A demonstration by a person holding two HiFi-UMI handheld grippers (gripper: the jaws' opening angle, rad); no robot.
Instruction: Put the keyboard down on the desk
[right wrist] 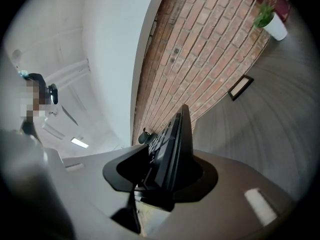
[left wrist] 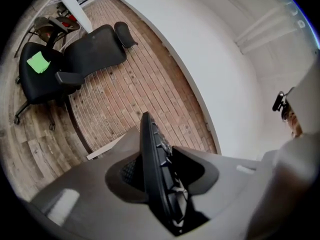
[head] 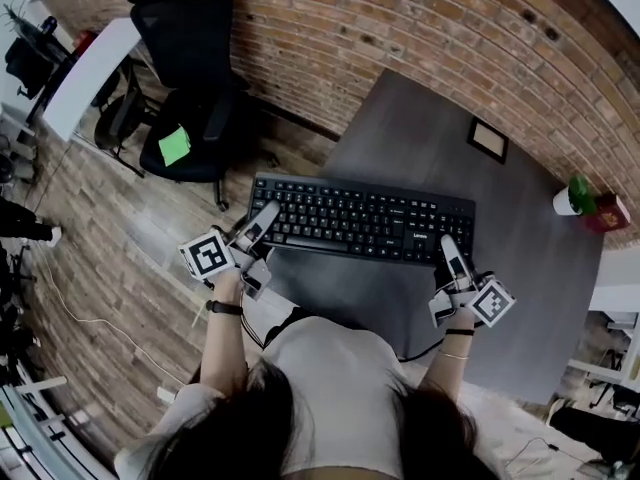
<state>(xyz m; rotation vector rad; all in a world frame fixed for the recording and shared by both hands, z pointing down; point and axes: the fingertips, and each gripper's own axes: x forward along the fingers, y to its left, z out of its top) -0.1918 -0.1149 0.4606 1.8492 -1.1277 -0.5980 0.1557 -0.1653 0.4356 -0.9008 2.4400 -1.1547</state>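
Black keyboard, 1 item. You hold it at both ends: left gripper clamped on its 9 o'clock end, right gripper clamped at 3 o'clock. It spans the 8 o'clock edge of the grey desk, apparently not yet resting; lowering and release remain.

No legible print; keyboard logo too small

Dark grey rectangular desk: mid & right side bare, free room there. Long black keyboard bars the near-left part. Far edge by red brick wall: small dark-framed flat square. Far-right corner: white pot w/ green plant, red box. Black office chair stands left of desk.
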